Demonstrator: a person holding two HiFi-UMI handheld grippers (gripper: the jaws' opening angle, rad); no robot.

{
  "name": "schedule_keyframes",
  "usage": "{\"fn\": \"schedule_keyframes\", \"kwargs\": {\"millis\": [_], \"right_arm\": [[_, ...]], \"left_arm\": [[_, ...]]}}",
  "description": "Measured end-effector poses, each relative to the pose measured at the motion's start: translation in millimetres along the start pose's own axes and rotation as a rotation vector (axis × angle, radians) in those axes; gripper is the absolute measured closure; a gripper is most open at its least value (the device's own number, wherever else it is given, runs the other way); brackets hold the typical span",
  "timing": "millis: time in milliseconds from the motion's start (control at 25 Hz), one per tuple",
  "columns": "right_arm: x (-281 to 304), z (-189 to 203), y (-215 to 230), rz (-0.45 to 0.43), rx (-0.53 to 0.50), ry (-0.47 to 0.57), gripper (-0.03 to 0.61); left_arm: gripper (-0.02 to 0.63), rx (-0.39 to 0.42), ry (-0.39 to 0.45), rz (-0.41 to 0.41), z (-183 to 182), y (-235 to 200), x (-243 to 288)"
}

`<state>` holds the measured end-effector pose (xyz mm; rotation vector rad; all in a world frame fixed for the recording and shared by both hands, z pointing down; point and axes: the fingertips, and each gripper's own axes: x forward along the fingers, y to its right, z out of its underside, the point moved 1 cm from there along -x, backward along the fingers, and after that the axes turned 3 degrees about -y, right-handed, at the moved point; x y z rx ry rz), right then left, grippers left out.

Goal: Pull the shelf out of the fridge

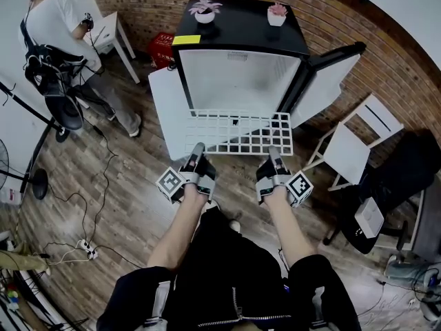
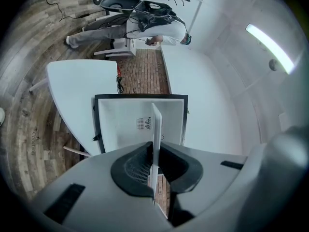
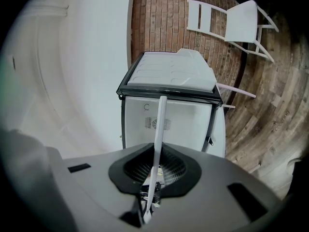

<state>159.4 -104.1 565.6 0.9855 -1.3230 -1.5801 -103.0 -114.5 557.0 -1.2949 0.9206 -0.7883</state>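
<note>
Before the fridge (image 1: 238, 81), left tongs (image 1: 198, 147), right tongs (image 1: 274, 150) clamped on shelf (image 1: 238, 132); gridded only from overhead

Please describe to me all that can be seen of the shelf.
The shelf is a flat white grid with square openings, wire by its look. It lies about level before the open fridge, far edge at the opening. The left gripper and right gripper are shut on its near edge, one toward each corner. Nothing lies on it.
</note>
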Motion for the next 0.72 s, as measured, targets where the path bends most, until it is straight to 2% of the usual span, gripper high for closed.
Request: {"fn": "schedule_keyframes", "kwargs": {"millis": [720], "right_arm": [[-4.2,-0.5,8.4,0.011,0.007,-0.015,0.547]], "left_arm": [[0.578,-0.001,0.014,0.006,4.6,-0.4,-3.1]]}}
